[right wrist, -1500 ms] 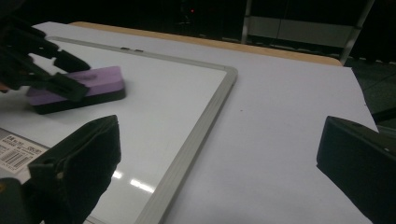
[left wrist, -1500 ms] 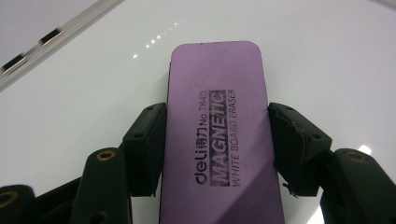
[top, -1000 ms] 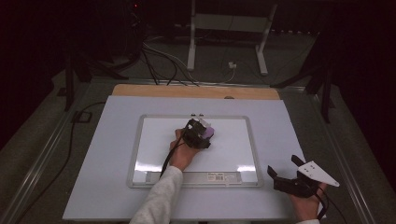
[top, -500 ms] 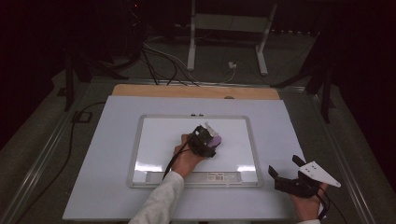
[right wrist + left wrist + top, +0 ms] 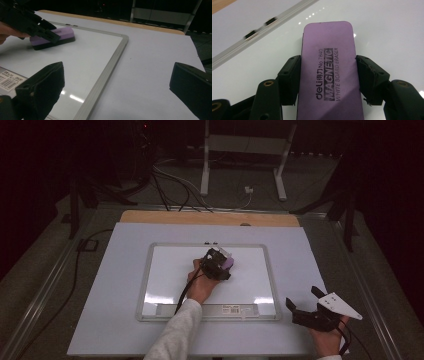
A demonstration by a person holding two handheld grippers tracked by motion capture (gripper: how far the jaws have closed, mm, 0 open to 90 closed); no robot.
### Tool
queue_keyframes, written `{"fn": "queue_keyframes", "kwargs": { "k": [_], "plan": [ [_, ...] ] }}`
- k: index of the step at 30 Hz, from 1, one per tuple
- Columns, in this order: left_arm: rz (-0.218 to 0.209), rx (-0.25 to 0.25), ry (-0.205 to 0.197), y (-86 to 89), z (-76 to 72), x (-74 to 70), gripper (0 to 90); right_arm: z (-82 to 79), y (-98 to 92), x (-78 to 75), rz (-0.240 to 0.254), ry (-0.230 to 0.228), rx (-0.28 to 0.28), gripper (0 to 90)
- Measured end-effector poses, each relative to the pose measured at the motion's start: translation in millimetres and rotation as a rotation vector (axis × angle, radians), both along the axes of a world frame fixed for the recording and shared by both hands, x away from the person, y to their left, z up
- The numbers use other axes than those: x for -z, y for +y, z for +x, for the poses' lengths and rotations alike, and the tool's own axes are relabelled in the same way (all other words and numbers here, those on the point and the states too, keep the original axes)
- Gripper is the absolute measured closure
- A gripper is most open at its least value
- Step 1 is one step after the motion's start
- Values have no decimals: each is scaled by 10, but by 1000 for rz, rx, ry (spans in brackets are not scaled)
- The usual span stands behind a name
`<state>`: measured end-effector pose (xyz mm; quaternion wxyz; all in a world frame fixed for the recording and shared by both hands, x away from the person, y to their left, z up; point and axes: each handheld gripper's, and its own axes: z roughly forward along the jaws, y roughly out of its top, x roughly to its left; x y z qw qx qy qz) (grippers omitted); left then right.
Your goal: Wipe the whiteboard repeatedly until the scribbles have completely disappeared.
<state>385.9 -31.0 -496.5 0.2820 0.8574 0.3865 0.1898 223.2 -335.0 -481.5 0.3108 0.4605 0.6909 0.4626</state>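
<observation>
Your left gripper clamps the purple eraser by its long sides, flat on the whiteboard near its far edge, while your right gripper rests wide open, holding nothing, beside the board's near right corner.

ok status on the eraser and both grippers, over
Left gripper shut on purple whiteboard eraser, flat on the whiteboard. Right gripper open, empty, off the board's right edge. Nothing in the way.
</observation>
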Motion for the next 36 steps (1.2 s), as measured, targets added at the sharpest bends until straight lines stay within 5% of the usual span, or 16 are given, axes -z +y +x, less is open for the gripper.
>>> {"fn": "queue_keyframes", "kwargs": {
  "k": [8,17,22,28,32,36],
  "plan": [
    [32,107,5,-55,-197,-29,414,-11,-40,-9,8,-6,9,0],
    [20,-26,0,219,-12,-4,412,-11,-16,-7,2,-3,3,0],
    [21,-30,-12,63,-1,7,411,-11,-8,-5,2,-1,0,0],
    [30,71,-5,-115,-122,-8,411,-11,-23,-5,4,-3,3,0],
    [50,98,4,-11,-204,-27,411,-12,-36,-9,9,-4,8,0],
    [45,6,14,284,-158,-27,412,-14,-28,-5,7,-1,7,0]
  ]
}}
